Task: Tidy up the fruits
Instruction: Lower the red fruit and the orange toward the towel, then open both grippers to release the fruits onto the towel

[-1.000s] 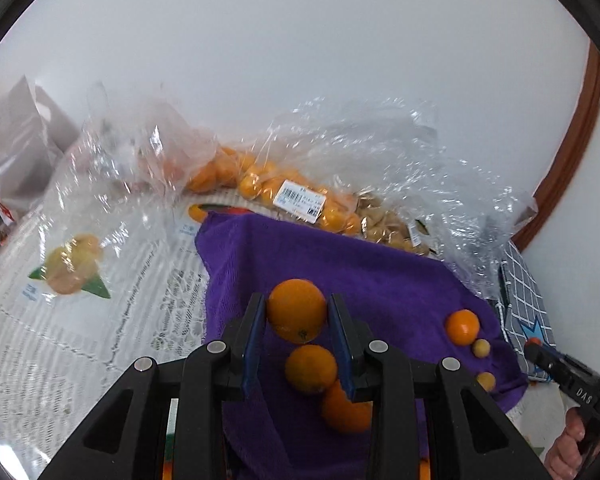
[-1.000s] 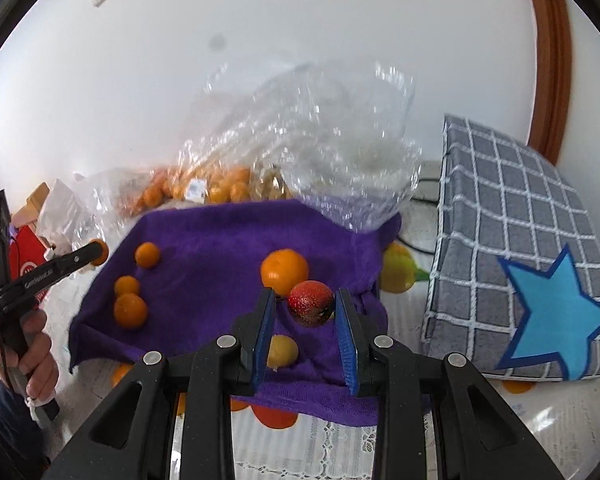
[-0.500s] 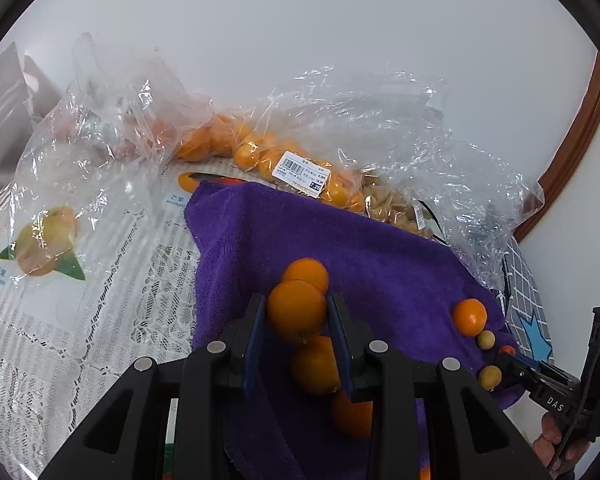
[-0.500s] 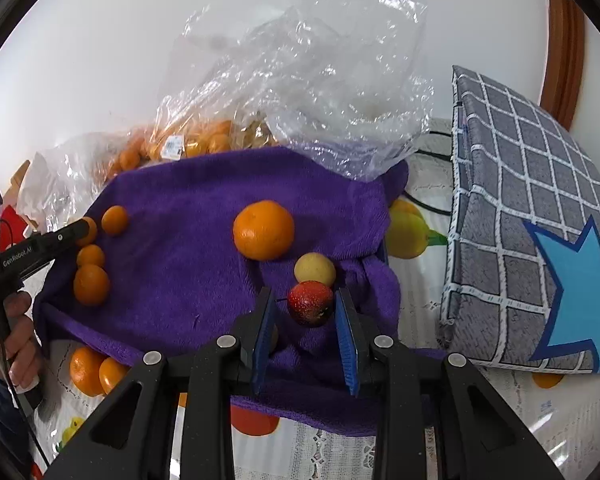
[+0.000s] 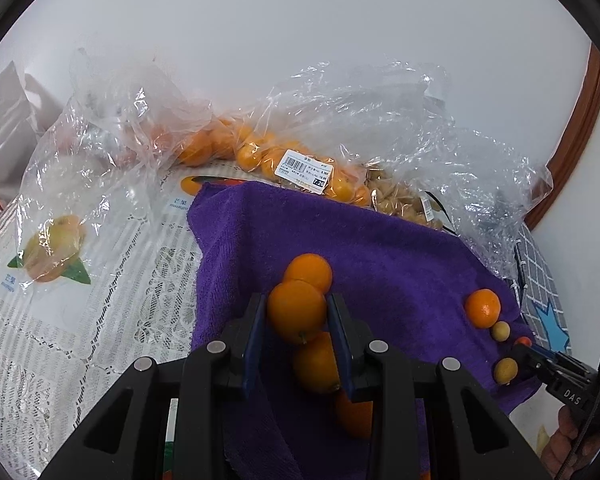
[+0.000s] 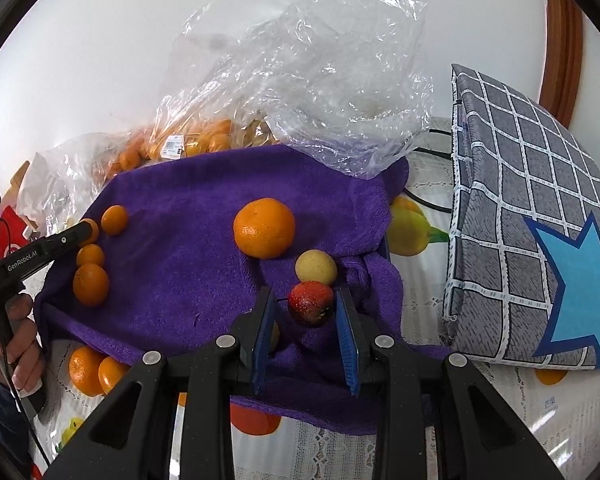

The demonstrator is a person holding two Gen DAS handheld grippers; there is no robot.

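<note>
An orange is held between the blue pads of the left gripper, which is closed tightly on it, above the left part of a purple towel. Two more oranges are seen in line with it on the towel, one just behind and one just below. A small red fruit is gripped by the right gripper, whose pads are also closed on it, over the right edge of the towel. A small yellow fruit lies directly behind the red one, and a large orange is placed near it on the towel. Clear plastic bags with many small oranges are seen behind the towel, against the wall. A grey checked cushion with a blue star is seen to the right of the towel.
</note>
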